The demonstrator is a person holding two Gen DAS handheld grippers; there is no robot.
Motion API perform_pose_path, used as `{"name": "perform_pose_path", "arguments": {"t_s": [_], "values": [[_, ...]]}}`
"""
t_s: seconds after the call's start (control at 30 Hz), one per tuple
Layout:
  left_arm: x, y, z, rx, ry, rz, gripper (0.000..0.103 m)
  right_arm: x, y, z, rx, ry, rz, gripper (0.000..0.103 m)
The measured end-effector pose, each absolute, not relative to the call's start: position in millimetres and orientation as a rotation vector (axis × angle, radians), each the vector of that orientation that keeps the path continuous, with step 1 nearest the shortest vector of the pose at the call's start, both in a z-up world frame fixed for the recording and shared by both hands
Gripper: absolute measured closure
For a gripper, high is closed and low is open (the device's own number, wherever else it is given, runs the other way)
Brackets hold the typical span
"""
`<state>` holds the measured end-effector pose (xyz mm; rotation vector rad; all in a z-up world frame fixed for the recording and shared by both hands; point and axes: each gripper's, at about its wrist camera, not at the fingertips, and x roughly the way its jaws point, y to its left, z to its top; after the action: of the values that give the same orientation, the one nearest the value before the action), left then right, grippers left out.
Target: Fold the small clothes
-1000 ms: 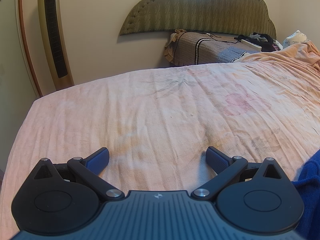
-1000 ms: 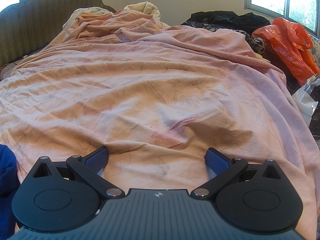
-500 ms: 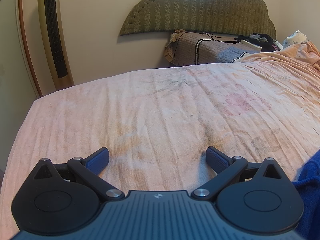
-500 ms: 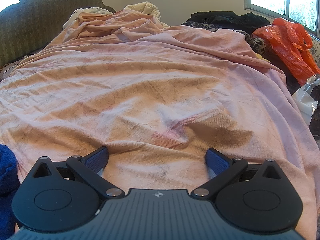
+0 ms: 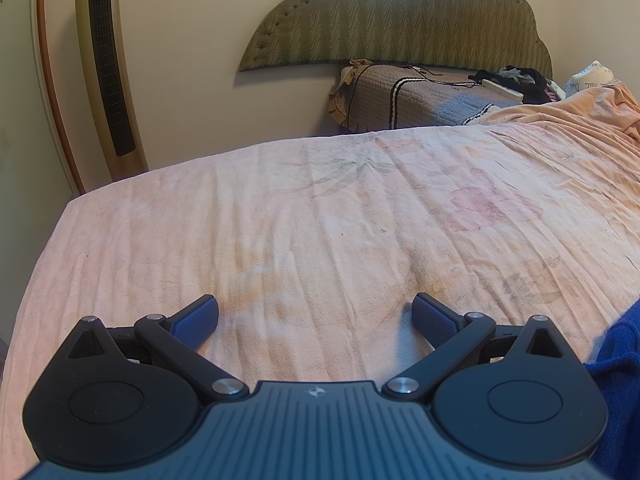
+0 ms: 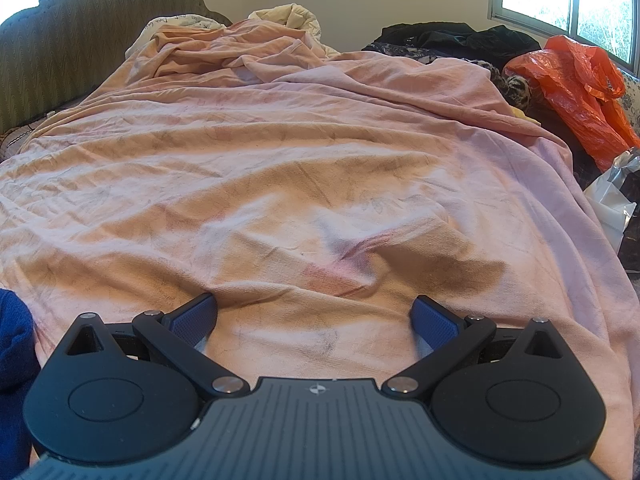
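Note:
A dark blue garment [image 5: 618, 364] shows only as a piece at the lower right edge of the left wrist view, and as a piece of the same blue garment [image 6: 14, 344] at the lower left edge of the right wrist view. It lies between the two grippers on the pink bedsheet [image 5: 320, 220]. My left gripper [image 5: 315, 312] is open above bare sheet, nothing between its fingers. My right gripper [image 6: 315, 312] is open too, over the wrinkled pink sheet [image 6: 300, 160], holding nothing. Most of the garment is hidden.
A gold tower fan [image 5: 106, 68] stands by the wall past the bed's left edge. A green headboard [image 5: 400, 16] and a quilted pillow [image 5: 404, 96] lie at the far end. An orange plastic bag [image 6: 580, 92], dark clothes [image 6: 452, 36] and a white bag [image 6: 612, 196] sit along the right side.

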<state>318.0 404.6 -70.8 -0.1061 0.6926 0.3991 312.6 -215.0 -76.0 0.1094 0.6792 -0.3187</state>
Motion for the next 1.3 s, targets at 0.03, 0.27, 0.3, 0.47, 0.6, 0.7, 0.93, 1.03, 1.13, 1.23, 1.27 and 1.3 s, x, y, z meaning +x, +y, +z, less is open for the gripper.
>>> {"name": "perform_pose_path", "arguments": {"t_s": [0.03, 0.27, 0.3, 0.47, 0.6, 0.7, 0.93, 1.03, 1.13, 1.23, 1.27, 1.3], "values": [[317.7, 405.0, -70.9, -0.106, 0.692, 0.399, 0.0, 312.0, -215.5, -75.6, 0.109, 0.679, -0.318, 0.0], [317.7, 405.4, -71.0, -0.106, 0.692, 0.399, 0.0, 312.4, -215.3, -75.8, 0.109, 0.679, -0.319, 0.0], [317.9, 404.8, -70.9, -0.106, 0.692, 0.399, 0.0, 312.0, -215.5, -75.6, 0.109, 0.679, -0.318, 0.0], [317.9, 405.6, -71.2, -0.106, 0.692, 0.399, 0.0, 311.8, -215.5, -75.5, 0.109, 0.679, -0.319, 0.0], [318.1, 405.1, -71.2, -0.106, 0.692, 0.399, 0.0, 312.7, -215.1, -76.1, 0.109, 0.679, -0.319, 0.0], [318.6, 403.2, -71.0, -0.106, 0.692, 0.399, 0.0, 312.4, -215.3, -75.9, 0.109, 0.679, -0.319, 0.0], [318.4, 404.6, -71.4, -0.106, 0.692, 0.399, 0.0, 312.6, -215.3, -76.0, 0.109, 0.679, -0.319, 0.0], [318.2, 405.8, -71.5, -0.106, 0.692, 0.399, 0.0, 312.2, -215.4, -75.8, 0.109, 0.68, -0.319, 0.0], [318.2, 405.8, -71.5, -0.106, 0.692, 0.399, 0.0, 312.1, -215.5, -75.7, 0.109, 0.68, -0.319, 0.0], [318.4, 405.9, -71.5, -0.105, 0.692, 0.399, 0.0, 311.6, -215.7, -75.5, 0.109, 0.679, -0.319, 0.0], [318.5, 405.9, -71.5, -0.105, 0.692, 0.399, 0.0, 312.1, -215.5, -75.8, 0.109, 0.679, -0.319, 0.0], [318.7, 405.5, -71.5, -0.105, 0.692, 0.399, 0.0, 312.2, -215.4, -75.9, 0.109, 0.679, -0.319, 0.0]]}}
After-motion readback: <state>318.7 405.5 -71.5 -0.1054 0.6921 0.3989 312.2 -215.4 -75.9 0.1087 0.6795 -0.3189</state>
